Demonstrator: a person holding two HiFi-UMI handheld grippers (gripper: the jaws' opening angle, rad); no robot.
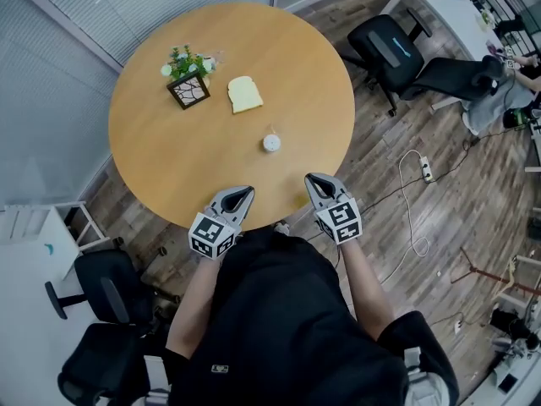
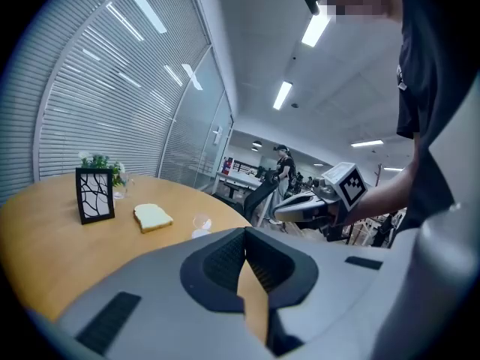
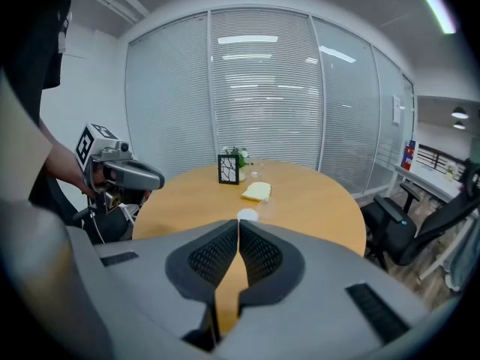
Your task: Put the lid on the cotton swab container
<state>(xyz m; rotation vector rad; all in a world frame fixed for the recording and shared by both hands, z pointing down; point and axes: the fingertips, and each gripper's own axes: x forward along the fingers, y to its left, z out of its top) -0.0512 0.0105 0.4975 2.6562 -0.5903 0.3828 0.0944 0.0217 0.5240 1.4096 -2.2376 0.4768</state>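
Just beyond container (image 1: pixel 271 143): bread slice (image 1: pixel 244 95), planter (image 1: pixel 188 87).

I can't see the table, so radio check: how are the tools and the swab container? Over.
Left tool shut, empty. Right tool shut, empty. Cotton swab container on table, untouched. Nothing between it and the tools.

Too small in the head view to read: 1 white round piece (image 1: pixel 270 143) on the table (image 1: pixel 152 167), lid or container impossible to tell. In the left gripper view, lower edge of it hidden behind the left gripper (image 2: pixel 244 238), with a clear round piece (image 2: pixel 201 221) just above, contents unreadable. In the right gripper view, cut off below by the right gripper (image 3: pixel 238 231). Bottom-left chair (image 1: pixel 97 358) cropped by the edge.
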